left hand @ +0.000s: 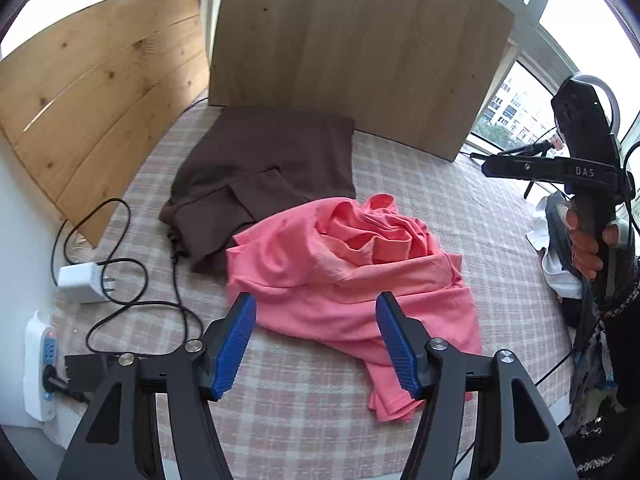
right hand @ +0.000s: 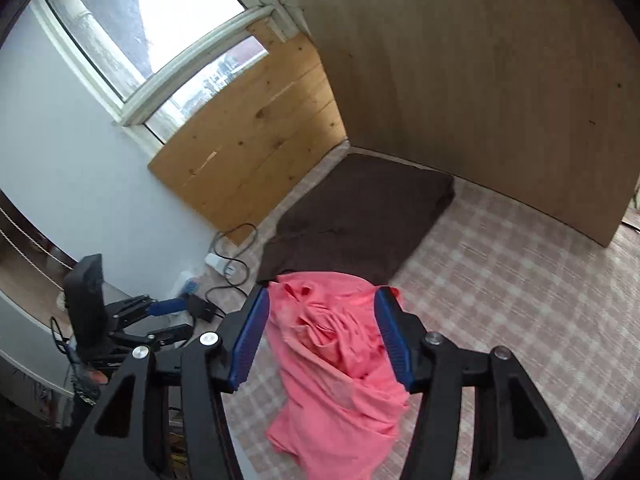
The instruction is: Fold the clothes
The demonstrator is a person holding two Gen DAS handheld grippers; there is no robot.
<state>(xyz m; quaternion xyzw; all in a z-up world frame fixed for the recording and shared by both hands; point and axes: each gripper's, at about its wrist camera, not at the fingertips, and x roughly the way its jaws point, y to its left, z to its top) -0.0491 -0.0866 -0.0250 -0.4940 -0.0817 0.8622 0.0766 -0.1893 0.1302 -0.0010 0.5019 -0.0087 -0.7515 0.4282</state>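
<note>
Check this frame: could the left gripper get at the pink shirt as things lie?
Probably yes. The left gripper is open and empty just above the crumpled pink shirt, which lies uncovered on the checked bedcover; nothing lies between.

Checked bedcover (left hand: 460,208) lay bare right of the pink garment (left hand: 340,272). Brown folded cloth (left hand: 272,160) filled the far corner against upright wood panels (left hand: 360,48). Black cable (left hand: 132,304), charger (left hand: 82,282), power strip (left hand: 40,364) cluttered the left edge.

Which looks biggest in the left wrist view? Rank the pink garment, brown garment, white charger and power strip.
1. pink garment, though it lies nearer the camera
2. brown garment, close behind, so unsure
3. and 4. power strip and white charger: too alike to rank
</note>
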